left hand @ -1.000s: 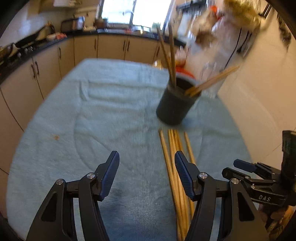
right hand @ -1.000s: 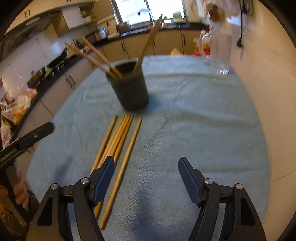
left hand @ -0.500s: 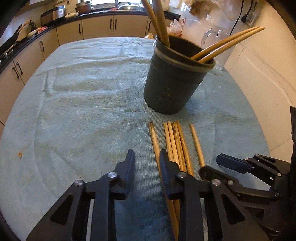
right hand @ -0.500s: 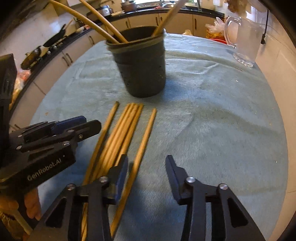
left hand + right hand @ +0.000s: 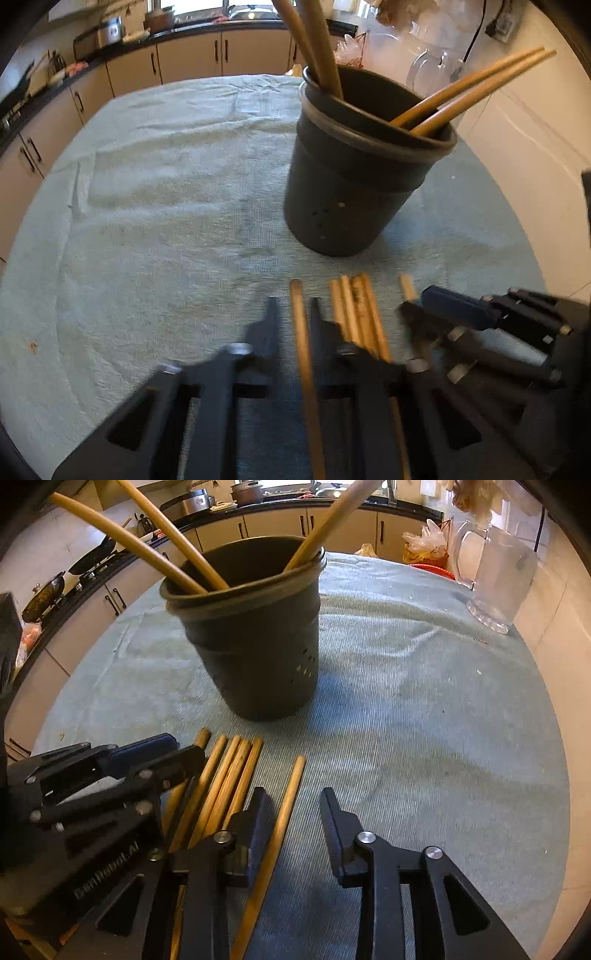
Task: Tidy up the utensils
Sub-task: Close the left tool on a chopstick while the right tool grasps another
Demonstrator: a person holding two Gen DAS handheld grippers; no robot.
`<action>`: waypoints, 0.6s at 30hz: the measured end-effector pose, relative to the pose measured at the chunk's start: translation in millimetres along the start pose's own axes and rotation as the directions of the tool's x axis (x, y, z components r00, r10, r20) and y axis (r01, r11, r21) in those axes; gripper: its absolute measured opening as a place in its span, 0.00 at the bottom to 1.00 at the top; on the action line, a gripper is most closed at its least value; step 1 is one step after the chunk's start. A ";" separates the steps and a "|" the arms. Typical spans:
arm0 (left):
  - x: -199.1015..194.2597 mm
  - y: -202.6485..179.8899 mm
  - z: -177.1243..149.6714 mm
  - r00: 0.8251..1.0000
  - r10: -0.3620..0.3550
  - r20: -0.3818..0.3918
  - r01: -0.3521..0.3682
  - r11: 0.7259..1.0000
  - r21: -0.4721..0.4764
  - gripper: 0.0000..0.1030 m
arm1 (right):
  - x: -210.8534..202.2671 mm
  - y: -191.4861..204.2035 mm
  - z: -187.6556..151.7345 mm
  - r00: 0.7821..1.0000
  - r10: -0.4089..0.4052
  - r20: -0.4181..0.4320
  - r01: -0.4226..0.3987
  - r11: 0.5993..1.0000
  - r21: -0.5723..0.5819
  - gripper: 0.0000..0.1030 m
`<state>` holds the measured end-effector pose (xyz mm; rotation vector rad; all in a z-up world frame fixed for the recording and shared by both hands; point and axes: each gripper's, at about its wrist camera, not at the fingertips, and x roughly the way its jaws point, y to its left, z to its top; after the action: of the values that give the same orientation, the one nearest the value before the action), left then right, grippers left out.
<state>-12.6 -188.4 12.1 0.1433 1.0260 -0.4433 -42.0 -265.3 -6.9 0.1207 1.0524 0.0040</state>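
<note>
lying flat on the pale blue towel [image 5: 155, 206] that covers the counter, six wooden chopsticks sit in a loose row just in front of the dark utensil holder [image 5: 354, 184], their near ends running under both tools. the left gripper [image 5: 293, 314] has just been closing, and its jaws now stand close together on either side of the leftmost chopstick [image 5: 301, 332], which lies a little apart from the others; motion blur hides whether the pads actually press the wood. a bundle of four chopsticks [image 5: 356, 314] lies touching side by side just right of that jaw. the right gripper [image 5: 293, 805] has also just been closing; its jaws are still partly apart, with the rightmost chopstick [image 5: 284, 812] lying between them nearer the left finger and a clear gap to the right one. in the right wrist view the left gripper comes in from the left, over the near part of the row. the holder stands upright beyond the row, not touching it, with four more chopsticks leaning inside, two to each side. a clear glass jug [image 5: 495, 579] stands well apart at the far right of the towel, near the wall.
</note>
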 end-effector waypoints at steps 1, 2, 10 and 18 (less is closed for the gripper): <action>-1.2 2.5 -1.1 1.000 -0.011 -0.004 0.011 1.000 0.000 0.07 | 0.8 -1.3 1.3 1.000 -0.001 -0.002 0.001 1.000 0.003 0.11; -2.5 3.8 -1.5 1.000 -0.016 -0.013 0.016 1.000 -0.004 0.07 | 0.3 -4.2 1.1 1.000 0.010 -0.006 -0.010 1.000 0.009 0.11; -20.3 39.5 -18.9 0.998 -0.009 -0.058 0.008 1.000 -0.013 0.07 | -15.6 -30.1 -25.8 0.999 -0.003 -0.039 0.003 1.000 0.007 0.08; -15.7 25.9 -13.3 0.995 0.041 -0.087 -0.039 0.999 0.027 0.07 | -14.0 -29.9 -16.9 0.995 -0.040 -0.094 0.041 0.999 0.003 0.08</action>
<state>-19.1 -156.2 16.2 0.2071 1.1017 -0.4171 -65.2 -294.2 -6.1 0.1043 1.1485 -0.0296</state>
